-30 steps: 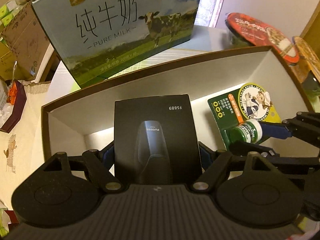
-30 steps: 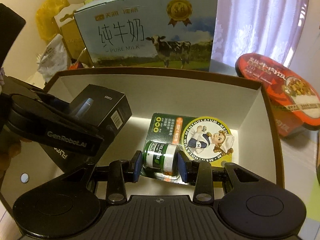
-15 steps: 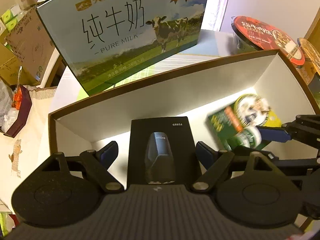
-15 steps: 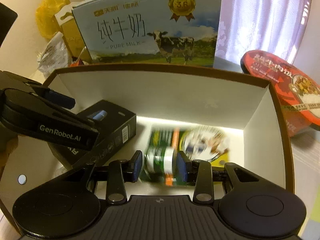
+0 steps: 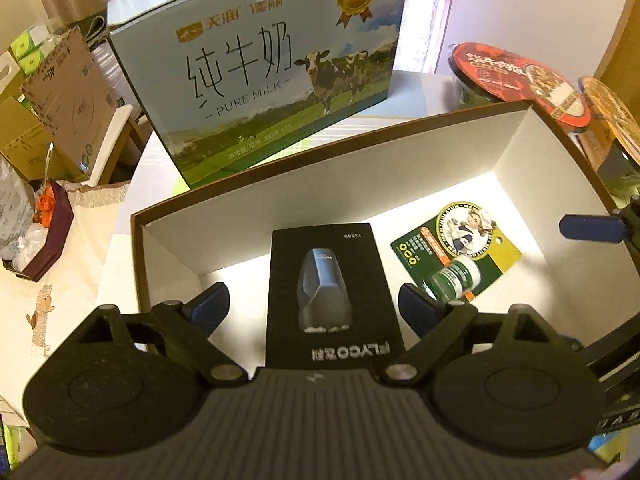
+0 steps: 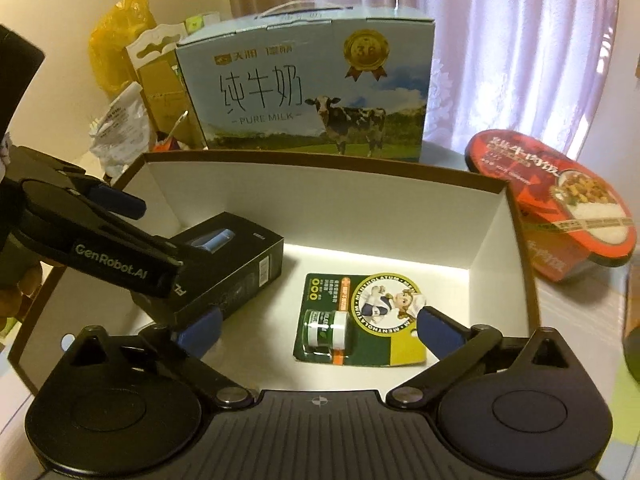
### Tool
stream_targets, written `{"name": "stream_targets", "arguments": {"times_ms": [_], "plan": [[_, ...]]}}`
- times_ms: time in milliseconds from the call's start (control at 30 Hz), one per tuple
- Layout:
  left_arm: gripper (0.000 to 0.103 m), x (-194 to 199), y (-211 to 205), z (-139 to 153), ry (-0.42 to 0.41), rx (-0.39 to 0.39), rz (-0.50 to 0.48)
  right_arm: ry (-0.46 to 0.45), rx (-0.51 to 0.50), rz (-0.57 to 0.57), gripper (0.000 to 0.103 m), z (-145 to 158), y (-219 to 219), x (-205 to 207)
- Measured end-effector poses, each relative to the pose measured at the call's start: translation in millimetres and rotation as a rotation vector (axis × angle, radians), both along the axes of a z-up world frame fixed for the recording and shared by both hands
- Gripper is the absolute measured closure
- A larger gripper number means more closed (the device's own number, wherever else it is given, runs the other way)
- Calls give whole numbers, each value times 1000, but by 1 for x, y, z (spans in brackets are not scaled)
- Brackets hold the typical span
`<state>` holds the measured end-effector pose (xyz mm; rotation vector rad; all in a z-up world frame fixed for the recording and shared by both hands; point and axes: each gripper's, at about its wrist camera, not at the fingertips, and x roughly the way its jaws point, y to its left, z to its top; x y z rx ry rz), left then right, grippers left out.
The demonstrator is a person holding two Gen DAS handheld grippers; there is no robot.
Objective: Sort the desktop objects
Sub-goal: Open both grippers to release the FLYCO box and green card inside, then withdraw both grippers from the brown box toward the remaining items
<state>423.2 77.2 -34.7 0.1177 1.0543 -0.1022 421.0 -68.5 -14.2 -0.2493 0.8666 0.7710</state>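
Left gripper [image 5: 314, 306]: released — the blue pads are spread wide on either side of the black shaver box [image 5: 332, 296], and no contact with it is seen.

Right gripper [image 6: 316, 330]: released as well; its pads stand apart, one on each side of the balm blister card [image 6: 362, 318], with clear gaps shown.

Black shaver box: laid flat on the floor of the storage box [image 5: 360, 168], toward its left half, printed face up.

Balm blister card: laid flat on the storage box floor just beside the black shaver box, apart from it, the small green jar facing up.

Done so far: two items are judged to be sorted — both are found inside the storage box and neither is held.

Left to do: the instant rice bowl [image 6: 560, 204] is seen on the counter outside the storage box, to its right; whether it belongs to the sorting cannot be told. The milk carton [image 6: 312, 92] is stood behind the box and is probably too large to be placed inside.

Next move, as judged: both grippers would need to be lifted clear of the box walls without the placed items being nudged.
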Motion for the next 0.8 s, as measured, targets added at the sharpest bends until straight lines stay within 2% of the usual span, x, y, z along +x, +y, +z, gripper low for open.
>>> {"name": "stream_targets", "arguments": {"times_ms": [500, 800], "plan": [[4, -60, 3, 42, -78, -21, 19, -45, 38, -84, 2, 37, -46, -44], [3, -103, 5, 62, -127, -31, 50, -72, 79, -118, 2, 56, -61, -78]]}}
